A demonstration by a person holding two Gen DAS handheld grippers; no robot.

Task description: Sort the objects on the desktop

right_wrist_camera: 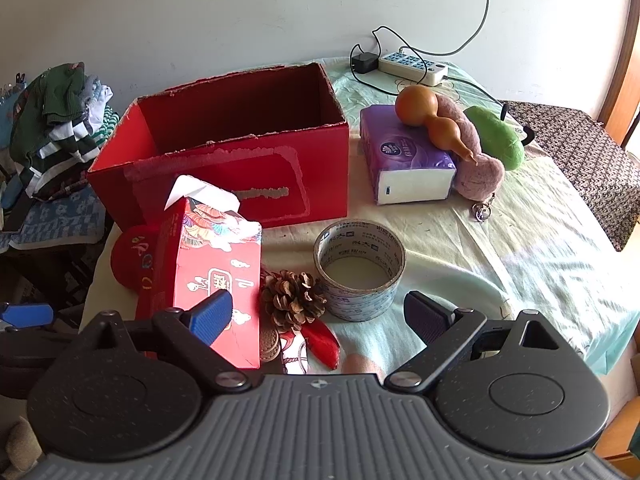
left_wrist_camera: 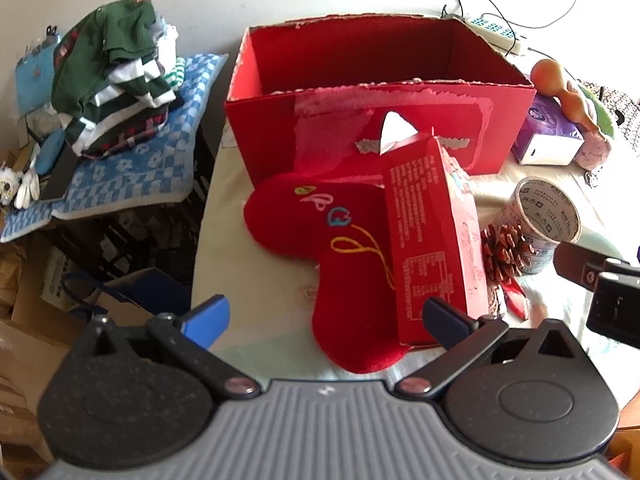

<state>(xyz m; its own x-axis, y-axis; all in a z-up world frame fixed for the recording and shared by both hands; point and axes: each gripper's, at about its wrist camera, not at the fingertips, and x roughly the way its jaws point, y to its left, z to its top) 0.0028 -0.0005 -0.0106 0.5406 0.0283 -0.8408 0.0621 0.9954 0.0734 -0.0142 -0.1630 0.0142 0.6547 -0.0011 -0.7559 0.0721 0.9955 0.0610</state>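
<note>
An open red cardboard box [left_wrist_camera: 372, 96] [right_wrist_camera: 224, 148] stands at the back of the table. In front of it a red tissue box [left_wrist_camera: 432, 236] [right_wrist_camera: 212, 272] leans on a red heart-shaped cushion [left_wrist_camera: 332, 248] [right_wrist_camera: 130, 256]. A pine cone [right_wrist_camera: 294, 298] [left_wrist_camera: 504, 252] and a tape roll [right_wrist_camera: 360, 268] [left_wrist_camera: 540, 220] sit to their right. My left gripper [left_wrist_camera: 326, 316] is open and empty, just before the cushion. My right gripper [right_wrist_camera: 320, 314] is open and empty, over the pine cone. It also shows at the right edge of the left wrist view [left_wrist_camera: 596, 280].
A purple tissue pack [right_wrist_camera: 404, 160], a gourd [right_wrist_camera: 432, 120], a pink plush [right_wrist_camera: 476, 160] and a green plush [right_wrist_camera: 496, 136] lie at the right. A power strip [right_wrist_camera: 412, 66] sits at the back. Folded clothes [left_wrist_camera: 116, 76] are piled left of the table. Small red trinkets [right_wrist_camera: 316, 344] lie near me.
</note>
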